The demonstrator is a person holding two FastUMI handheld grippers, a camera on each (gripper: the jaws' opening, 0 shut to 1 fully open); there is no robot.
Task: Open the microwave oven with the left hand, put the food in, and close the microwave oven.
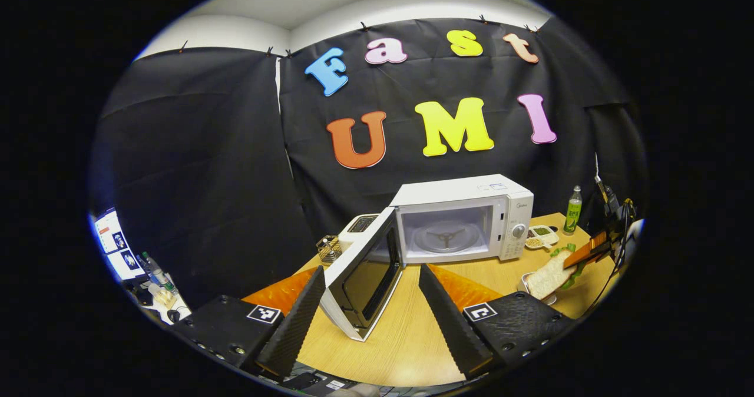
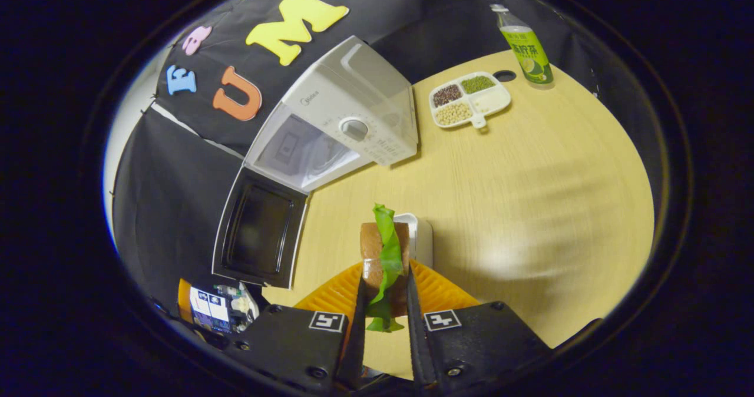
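The left gripper (image 1: 371, 303) gapes wide at lower centre before the open microwave (image 1: 462, 217); the right gripper (image 2: 386, 303) clamps the sandwich (image 2: 384, 261).

The microwave oven (image 1: 465, 223) is white, its open door (image 1: 365, 279) framed white around a dark, near-black window. The bench (image 2: 530, 197) is pale yellow wood with a fine grain. The sandwich (image 2: 384, 261) shows brown bread and bright green lettuce. A white divided dish (image 2: 469, 99) holds dark brown, green and beige beans. The bottle (image 2: 524, 43) has a green label and a white cap.
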